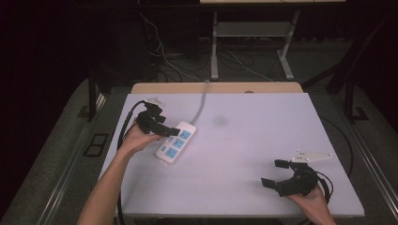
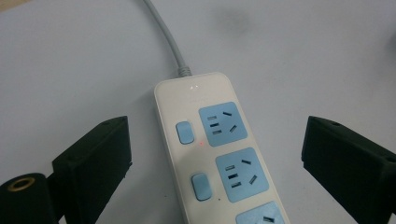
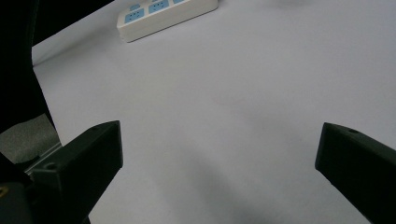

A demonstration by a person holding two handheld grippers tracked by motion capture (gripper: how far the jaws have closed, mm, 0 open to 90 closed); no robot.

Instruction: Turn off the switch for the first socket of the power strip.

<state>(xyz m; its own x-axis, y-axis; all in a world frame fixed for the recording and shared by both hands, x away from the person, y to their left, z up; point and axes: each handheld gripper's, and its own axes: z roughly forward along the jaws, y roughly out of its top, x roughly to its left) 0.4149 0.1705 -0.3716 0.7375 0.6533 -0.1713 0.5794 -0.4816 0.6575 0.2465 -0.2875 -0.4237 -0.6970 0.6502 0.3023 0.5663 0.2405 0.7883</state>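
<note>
The left gripper [image 1: 174, 131], jaws spread wide, hovers over the strip [image 2: 219, 149] at left centre; nothing is grasped yet. The right gripper [image 1: 274, 173] waits released, lower right.

Power strip [image 2: 219, 154] near end cut off by frame edge, third socket half seen

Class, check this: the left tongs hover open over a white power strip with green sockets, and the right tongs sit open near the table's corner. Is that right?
One error: the power strip's sockets are blue, as the left gripper view shows. The left tongs and right tongs are as stated.
</note>
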